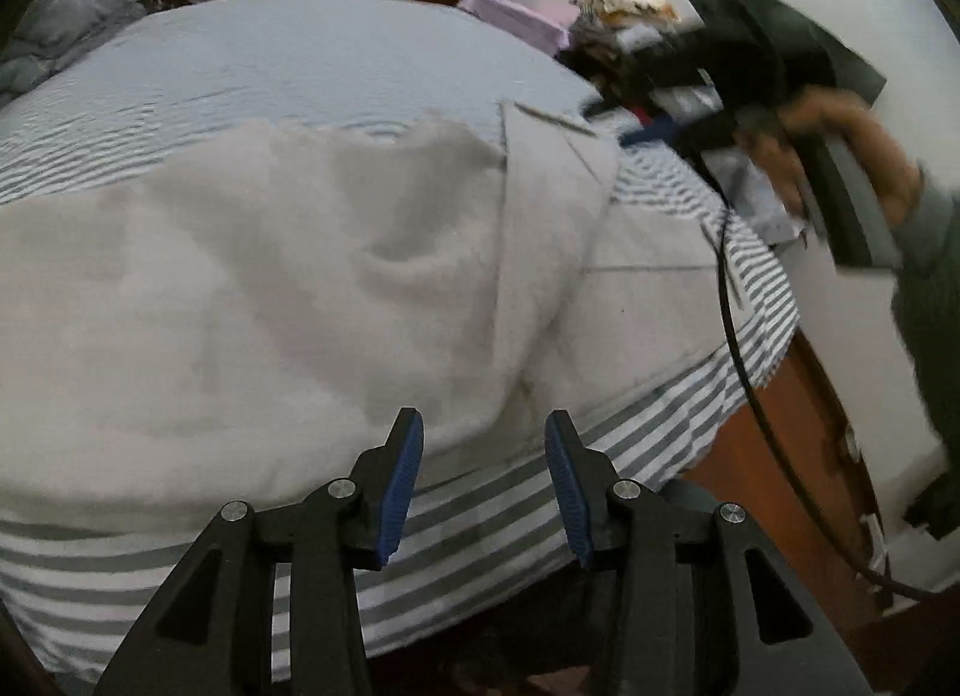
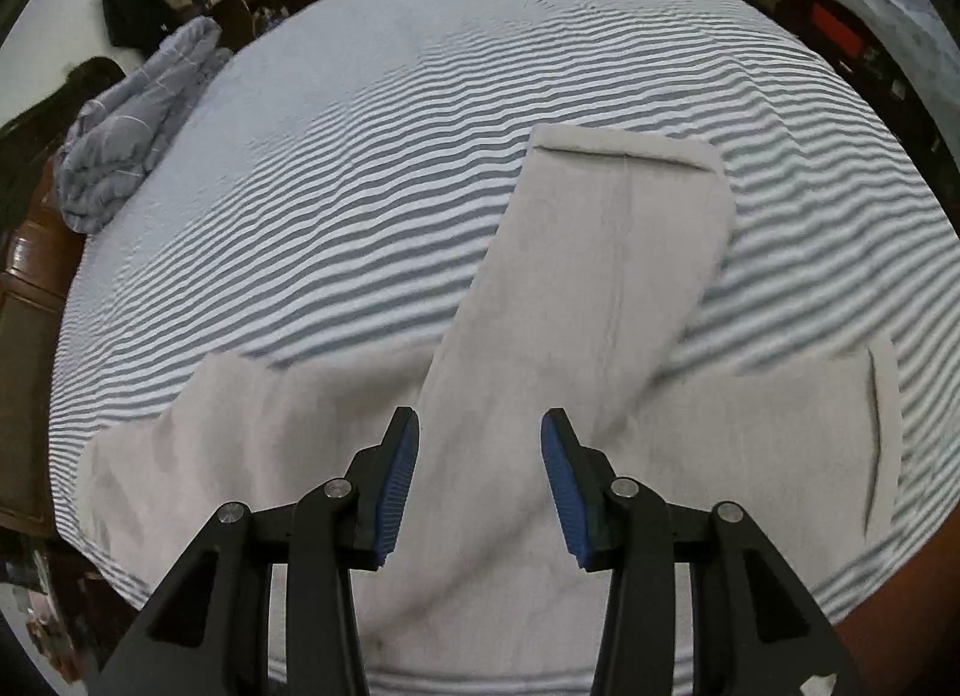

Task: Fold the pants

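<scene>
Light grey pants [image 2: 576,300] lie on a bed with a grey and white striped sheet [image 2: 360,204]. In the right wrist view one leg runs away from me to a hem [image 2: 624,147], the other leg spreads right to a hem [image 2: 876,432], and the waist part lies at the left. My right gripper [image 2: 480,426] is open and empty just above the crotch area. In the left wrist view the pants [image 1: 270,276] fill the middle. My left gripper [image 1: 483,426] is open and empty over the pants' near edge. The right gripper [image 1: 780,72], held by a hand, shows blurred at upper right.
A crumpled blue-grey quilt [image 2: 138,126] lies at the bed's far left. Piled clothes and clutter [image 1: 624,12] sit beyond the bed's far corner. The wooden bed frame [image 1: 798,444] and a white wall are at the right. A black cable [image 1: 738,348] hangs past the bed edge.
</scene>
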The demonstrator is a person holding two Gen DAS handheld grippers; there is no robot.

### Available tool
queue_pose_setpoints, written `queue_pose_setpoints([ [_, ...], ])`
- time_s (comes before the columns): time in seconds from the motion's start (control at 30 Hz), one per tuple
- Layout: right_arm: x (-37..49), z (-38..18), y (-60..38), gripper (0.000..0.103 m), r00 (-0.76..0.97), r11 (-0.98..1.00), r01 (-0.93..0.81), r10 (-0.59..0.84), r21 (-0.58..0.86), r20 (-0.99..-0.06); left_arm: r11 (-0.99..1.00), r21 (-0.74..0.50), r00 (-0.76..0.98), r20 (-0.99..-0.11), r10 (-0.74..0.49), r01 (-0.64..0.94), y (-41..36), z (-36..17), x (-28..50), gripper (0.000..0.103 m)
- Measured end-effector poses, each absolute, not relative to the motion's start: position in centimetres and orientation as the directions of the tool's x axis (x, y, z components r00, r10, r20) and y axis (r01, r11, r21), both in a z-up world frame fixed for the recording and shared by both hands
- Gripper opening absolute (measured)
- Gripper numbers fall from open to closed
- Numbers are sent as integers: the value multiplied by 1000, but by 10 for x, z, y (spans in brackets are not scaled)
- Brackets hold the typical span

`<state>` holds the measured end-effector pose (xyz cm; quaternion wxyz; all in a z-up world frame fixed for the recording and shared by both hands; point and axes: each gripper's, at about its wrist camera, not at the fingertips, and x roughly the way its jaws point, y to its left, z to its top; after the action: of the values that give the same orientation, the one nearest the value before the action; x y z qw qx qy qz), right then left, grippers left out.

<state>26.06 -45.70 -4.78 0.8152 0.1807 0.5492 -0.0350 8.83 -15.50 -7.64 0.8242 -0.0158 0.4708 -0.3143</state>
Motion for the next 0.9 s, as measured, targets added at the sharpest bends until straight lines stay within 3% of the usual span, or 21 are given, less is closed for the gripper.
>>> queue_pose_setpoints([
  [0.13, 308, -64, -458, 44, 372, 942, 268, 93, 203, -924, 810, -288, 351, -790, -502, 510, -175, -95, 99, 42],
  [0.27, 357, -86, -461, 46, 355, 943, 310, 3, 121, -935, 806, -308, 346, -784, -516, 505, -181, -105, 108, 24],
  [0.37, 386, -102, -464, 51, 337, 938, 340, -56, 66, -940, 802, -322, 343, -777, -527, 502, -176, -112, 110, 18],
  [0.57, 424, -131, -468, 51, 303, 920, 387, -190, -61, -934, 800, -319, 347, -774, -529, 508, -178, -117, 107, 14],
  [0.63, 427, -132, -472, 35, 304, 918, 389, -208, -78, -930, 799, -319, 345, -775, -530, 510, -178, -118, 107, 14],
  [0.67, 428, -132, -473, 12, 300, 920, 381, -212, -87, -930, 799, -320, 345, -775, -530, 509, -178, -118, 107, 14],
  [0.7, 430, -131, -477, 7, 293, 922, 375, -214, -94, -932, 801, -320, 346, -775, -529, 507, -178, -118, 107, 14],
  [0.9, 381, -82, -518, 5, 415, 902, 429, -155, 43, -897, 810, -287, 374, -775, -510, 511, -178, -111, 105, 11],
])
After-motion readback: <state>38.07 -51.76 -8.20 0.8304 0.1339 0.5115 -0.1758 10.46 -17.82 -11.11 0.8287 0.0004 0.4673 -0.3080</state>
